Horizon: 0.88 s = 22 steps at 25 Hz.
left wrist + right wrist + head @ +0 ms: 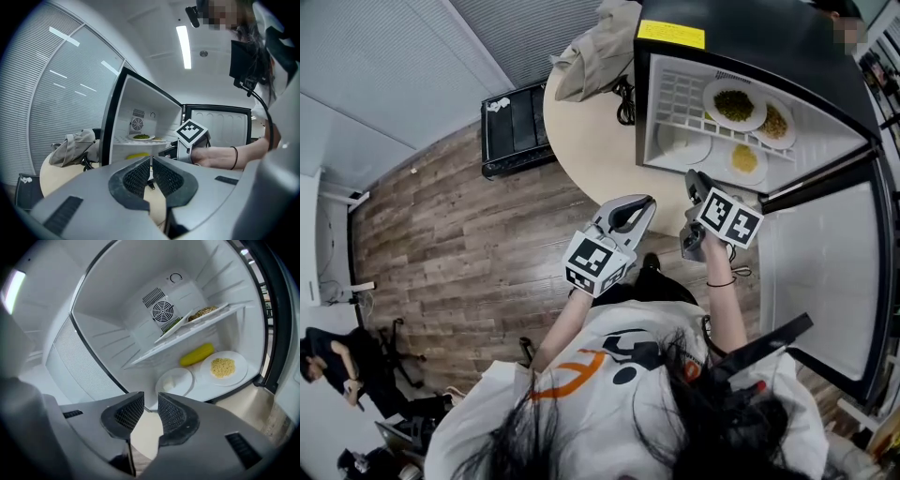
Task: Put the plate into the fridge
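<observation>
Wood floor (pixel 441 206), round table (pixel 591 141) w/ bag (pixel 600 47), open fridge (pixel 750 28), 4 plates (pixel 734 103) inside

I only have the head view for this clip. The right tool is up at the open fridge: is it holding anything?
Observer: No. The right gripper view shows the right tool with its jaws slightly apart and nothing between them.
Operator: And the other one?
Observer: The left tool is shut and empty in its own view.
Operator: Is anything hidden from my angle?
Observer: Yes. A yellow oblong item lies under the shelf, behind the noodle plate.
</observation>
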### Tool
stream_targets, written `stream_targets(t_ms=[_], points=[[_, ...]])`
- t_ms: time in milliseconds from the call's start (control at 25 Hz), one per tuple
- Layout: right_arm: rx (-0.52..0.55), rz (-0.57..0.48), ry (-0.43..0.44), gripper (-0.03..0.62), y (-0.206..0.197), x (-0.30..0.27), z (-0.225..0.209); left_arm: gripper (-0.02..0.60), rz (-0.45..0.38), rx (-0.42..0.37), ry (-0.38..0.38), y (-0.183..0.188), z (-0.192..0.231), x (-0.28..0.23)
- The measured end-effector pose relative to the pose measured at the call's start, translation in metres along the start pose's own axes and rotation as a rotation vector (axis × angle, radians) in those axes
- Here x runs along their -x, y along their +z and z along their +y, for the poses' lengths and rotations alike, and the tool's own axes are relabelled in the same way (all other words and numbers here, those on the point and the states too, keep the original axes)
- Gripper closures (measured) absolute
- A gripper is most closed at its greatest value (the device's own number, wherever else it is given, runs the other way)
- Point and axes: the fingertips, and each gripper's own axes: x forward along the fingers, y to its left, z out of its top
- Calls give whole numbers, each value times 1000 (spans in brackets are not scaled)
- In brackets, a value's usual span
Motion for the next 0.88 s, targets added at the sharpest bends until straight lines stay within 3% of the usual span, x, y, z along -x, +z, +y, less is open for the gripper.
stream_targets(t_ms=[600,880], points=[[-24,-2,33,547,-75,66,48,569,6,-4,-78,-19,-34,61],[-54,12,27,556,-111,104,51,569,11,21,-142,-34,-62,74]])
